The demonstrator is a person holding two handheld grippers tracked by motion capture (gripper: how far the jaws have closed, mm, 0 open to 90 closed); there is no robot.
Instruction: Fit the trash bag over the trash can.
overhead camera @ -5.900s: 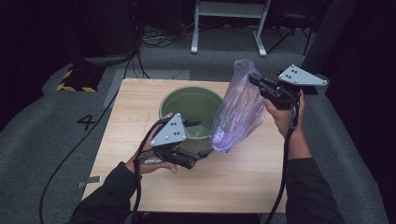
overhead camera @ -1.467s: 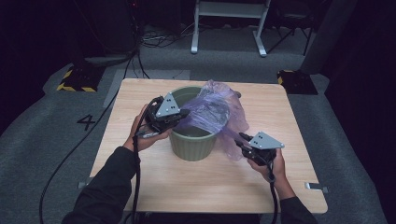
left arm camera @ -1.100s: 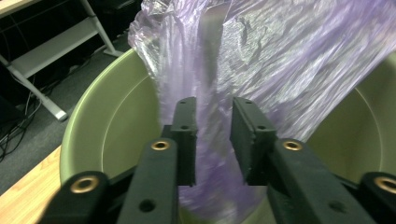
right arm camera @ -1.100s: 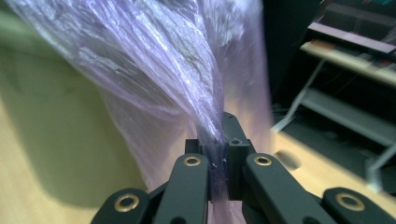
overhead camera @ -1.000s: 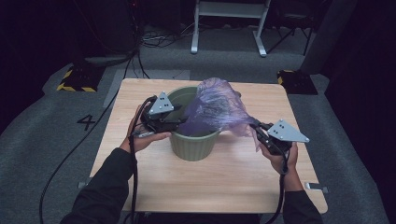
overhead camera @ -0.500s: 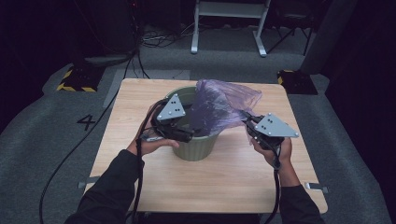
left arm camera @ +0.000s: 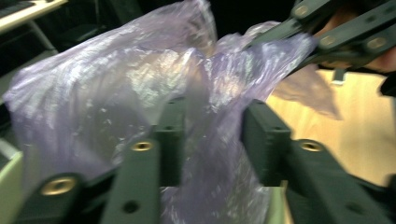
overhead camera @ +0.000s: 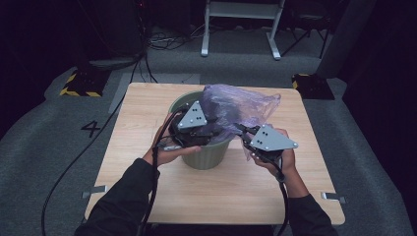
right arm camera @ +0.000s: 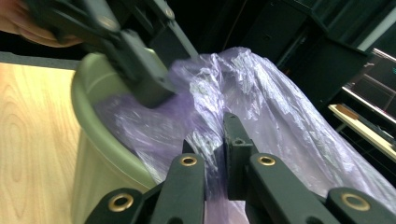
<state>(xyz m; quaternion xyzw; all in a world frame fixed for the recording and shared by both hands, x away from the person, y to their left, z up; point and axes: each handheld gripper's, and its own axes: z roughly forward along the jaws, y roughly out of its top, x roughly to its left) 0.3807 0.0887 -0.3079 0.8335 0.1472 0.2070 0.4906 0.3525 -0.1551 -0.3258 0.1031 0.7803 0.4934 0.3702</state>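
Pinching a fold of thin purple plastic bag (right arm camera: pixel 261 107), the right gripper (right arm camera: pixel 215 154) has its jaws drawn narrow, the film bunched between them. In the high view this right gripper (overhead camera: pixel 244 132) sits at about 4 o'clock from the green bin (overhead camera: pixel 209 152), held in the person's right hand (overhead camera: pixel 278 162), with the grey three-cornered plate on top.

The left gripper (left arm camera: pixel 212 140) has its jaws set moderately apart with the purple plastic bag (left arm camera: pixel 116 88) passing between them; whether they press the film cannot be told, as this view is blurred. In the high view the left gripper (overhead camera: pixel 209 130) is at the bin's near rim, at about 7 o'clock, in the left hand (overhead camera: pixel 164 150).

The bag (overhead camera: pixel 236 105) billows above the bin's mouth and spills toward 3 o'clock, part of it draped inside the rim. The bin stands near the middle of the light wooden surface (overhead camera: pixel 137 128).
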